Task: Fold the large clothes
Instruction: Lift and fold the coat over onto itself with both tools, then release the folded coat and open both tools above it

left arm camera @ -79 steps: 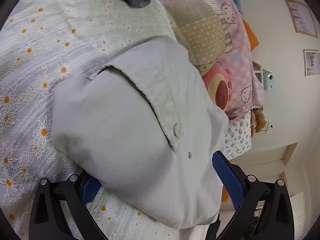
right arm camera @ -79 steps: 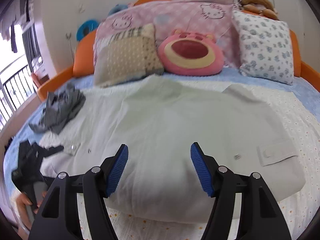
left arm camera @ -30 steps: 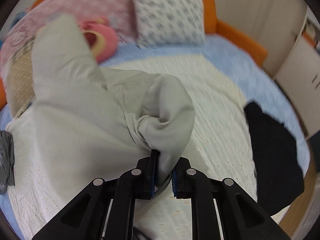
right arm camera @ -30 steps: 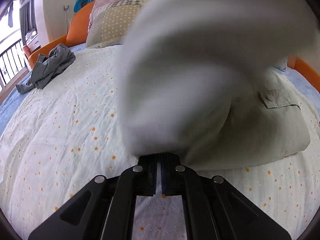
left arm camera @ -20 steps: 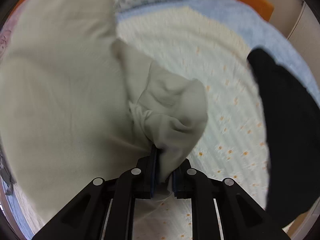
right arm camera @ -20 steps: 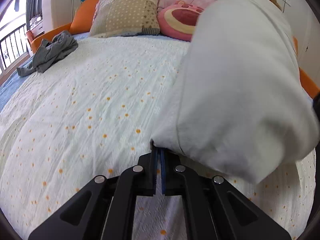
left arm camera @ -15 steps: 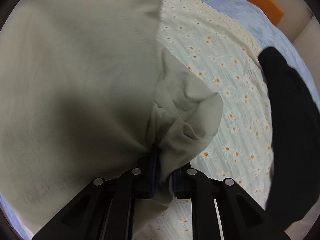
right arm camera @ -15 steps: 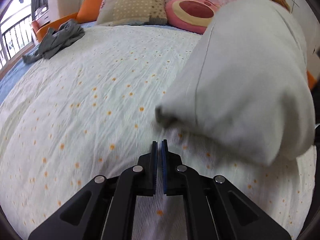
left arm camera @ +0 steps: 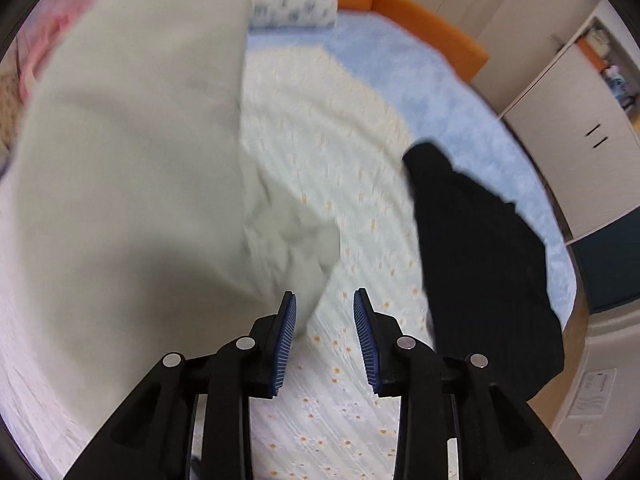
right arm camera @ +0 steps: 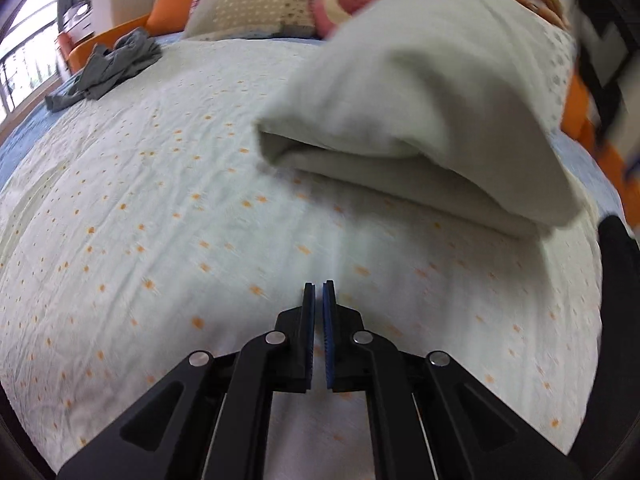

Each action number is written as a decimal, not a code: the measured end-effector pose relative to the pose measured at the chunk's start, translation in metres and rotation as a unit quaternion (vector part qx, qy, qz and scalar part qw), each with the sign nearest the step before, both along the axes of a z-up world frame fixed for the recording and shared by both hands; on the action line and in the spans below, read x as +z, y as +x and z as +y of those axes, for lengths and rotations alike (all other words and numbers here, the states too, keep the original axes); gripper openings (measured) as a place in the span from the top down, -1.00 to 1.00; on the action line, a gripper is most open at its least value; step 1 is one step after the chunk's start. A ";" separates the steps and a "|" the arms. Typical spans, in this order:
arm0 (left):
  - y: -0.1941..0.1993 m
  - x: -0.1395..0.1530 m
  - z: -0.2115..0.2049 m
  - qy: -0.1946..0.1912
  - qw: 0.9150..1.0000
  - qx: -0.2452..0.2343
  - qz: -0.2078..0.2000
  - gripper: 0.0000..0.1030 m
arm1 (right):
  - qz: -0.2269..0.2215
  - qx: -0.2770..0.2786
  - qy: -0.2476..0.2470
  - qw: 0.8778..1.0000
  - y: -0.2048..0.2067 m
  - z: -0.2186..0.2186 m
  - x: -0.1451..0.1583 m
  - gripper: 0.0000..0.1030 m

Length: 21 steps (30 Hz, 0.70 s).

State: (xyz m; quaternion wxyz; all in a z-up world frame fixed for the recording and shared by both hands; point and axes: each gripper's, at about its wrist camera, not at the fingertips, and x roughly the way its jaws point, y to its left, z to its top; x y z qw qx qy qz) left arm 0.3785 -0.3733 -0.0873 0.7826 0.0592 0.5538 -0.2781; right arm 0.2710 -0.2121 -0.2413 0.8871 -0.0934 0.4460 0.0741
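Bedspread (right arm camera: 168, 216) carrying everything; pale garment (right arm camera: 420, 112) lying folded toward its right edge, near pillows. Black clothing (left arm camera: 480, 248) lying just beside, at right edge. I am judging risks: top layer sliding, fold springing apart, pale cuff (left arm camera: 304, 248) catching left gripper (left arm camera: 325, 322), jaws opening, pads no longer pressing cloth. Right gripper (right arm camera: 319, 312) pinched closed, empty.

Both wrist views steeply down, bedspread (left arm camera: 320, 184) shared.

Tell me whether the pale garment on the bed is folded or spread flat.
Folded. In the right wrist view the pale garment lies doubled over, its stacked layers showing along the near edge on the daisy bedspread.
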 end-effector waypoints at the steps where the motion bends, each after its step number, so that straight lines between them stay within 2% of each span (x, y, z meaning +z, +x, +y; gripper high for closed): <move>1: 0.002 0.014 0.009 -0.004 1.000 0.003 -0.019 0.22 | 0.002 -0.009 0.005 1.000 -0.003 -0.009 0.000 0.90; 5: 0.028 0.044 0.052 -0.032 0.998 0.045 -0.043 0.19 | -0.006 -0.065 0.030 0.997 -0.014 -0.066 0.010 0.86; 8: 0.061 0.053 0.089 -0.042 0.993 0.093 -0.063 0.18 | -0.033 -0.110 0.063 0.991 -0.013 -0.118 0.033 0.86; 10: 0.075 0.055 0.111 -0.035 0.988 0.124 -0.082 0.18 | -0.067 -0.134 0.089 0.985 -0.001 -0.152 0.059 0.86; 11: 0.083 0.051 0.119 -0.033 0.987 0.138 -0.081 0.18 | -0.093 -0.145 0.109 0.979 0.013 -0.169 0.077 0.86; 12: 0.094 0.041 0.131 -0.039 0.985 0.156 -0.063 0.17 | -0.112 -0.147 0.130 0.974 0.027 -0.180 0.091 0.86; 14: 0.111 0.021 0.145 -0.069 0.982 0.175 -0.029 0.30 | -0.128 -0.137 0.170 0.967 0.060 -0.193 0.112 0.86; 16: 0.119 0.013 0.153 -0.072 0.979 0.187 -0.037 0.52 | -0.132 -0.122 0.222 0.958 0.111 -0.204 0.133 0.86; 17: 0.121 0.011 0.153 -0.067 0.979 0.184 -0.048 0.53 | -0.129 -0.114 0.243 0.955 0.135 -0.208 0.141 0.86; 21: 0.137 -0.007 0.150 -0.031 0.980 0.185 -0.071 0.54 | -0.110 -0.113 0.234 0.959 0.218 -0.198 0.155 0.86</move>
